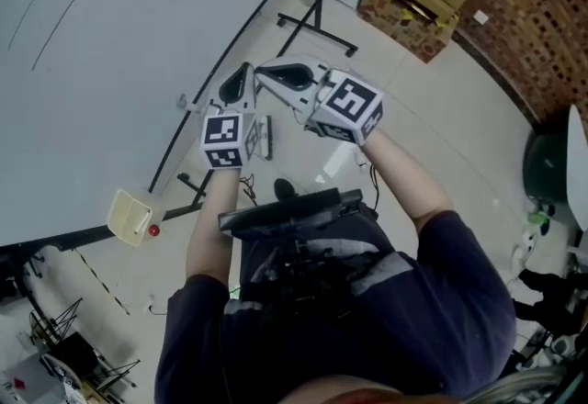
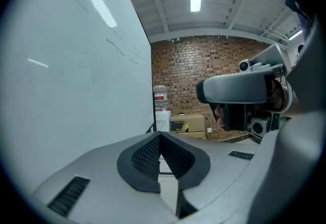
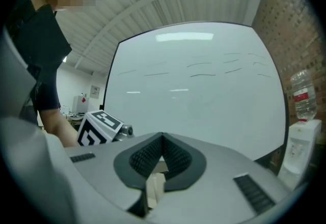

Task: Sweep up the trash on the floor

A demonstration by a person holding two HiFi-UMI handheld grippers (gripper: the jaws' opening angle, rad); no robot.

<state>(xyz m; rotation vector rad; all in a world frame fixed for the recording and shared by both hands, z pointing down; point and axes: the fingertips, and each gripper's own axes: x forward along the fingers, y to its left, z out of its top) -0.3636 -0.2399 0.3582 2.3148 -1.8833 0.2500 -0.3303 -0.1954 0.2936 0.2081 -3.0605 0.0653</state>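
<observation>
In the head view's centre the left gripper and the right gripper are held up side by side, each with its jaws pressed fully together on nothing. The likeliest trash is a pale scrap on the floor just below the right gripper; it looks light and thin, apt to skid or flutter, so it wants sweeping, not pinching. A beige pan-like thing at lower left looks stiff and light; no broom shows
</observation>
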